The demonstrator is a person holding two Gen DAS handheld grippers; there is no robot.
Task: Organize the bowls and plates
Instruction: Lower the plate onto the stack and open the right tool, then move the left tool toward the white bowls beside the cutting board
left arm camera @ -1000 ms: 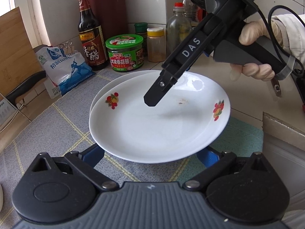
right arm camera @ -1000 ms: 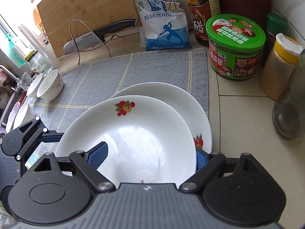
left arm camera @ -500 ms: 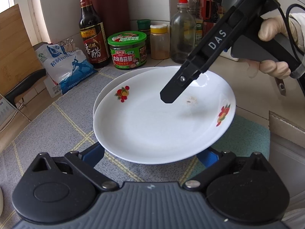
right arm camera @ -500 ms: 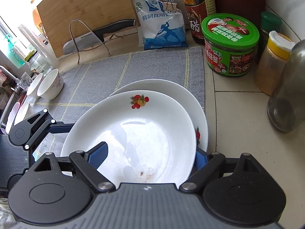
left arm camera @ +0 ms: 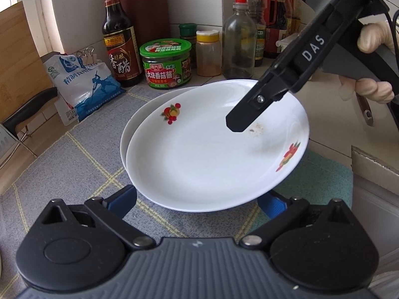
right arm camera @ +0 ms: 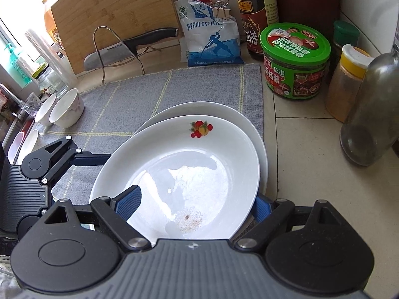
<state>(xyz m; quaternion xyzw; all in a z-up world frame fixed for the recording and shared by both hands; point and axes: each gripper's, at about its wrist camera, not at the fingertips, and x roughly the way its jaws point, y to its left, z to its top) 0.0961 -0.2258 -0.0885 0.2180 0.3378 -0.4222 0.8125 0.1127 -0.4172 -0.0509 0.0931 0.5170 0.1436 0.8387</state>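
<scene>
Plates (right arm camera: 199,149) beside green jar (right arm camera: 295,61), bottles (right arm camera: 371,109).

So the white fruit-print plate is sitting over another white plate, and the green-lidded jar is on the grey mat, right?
Not quite. The green-lidded jar stands on the tiled counter beside the grey mat, as the right wrist view shows. The white fruit-print plate does overlap another white plate.

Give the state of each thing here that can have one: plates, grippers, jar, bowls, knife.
Top plate: lies offset over the lower plate, crumbs inside.
Lower plate: underneath, mostly covered.
Left gripper: fingers spread, under the top plate's rim.
Right gripper: one finger over the top plate, one below it; grip unclear.
Green jar: upright, lid on.
Two bowls: empty, side by side.
Knife: resting on a wire rack.
</scene>
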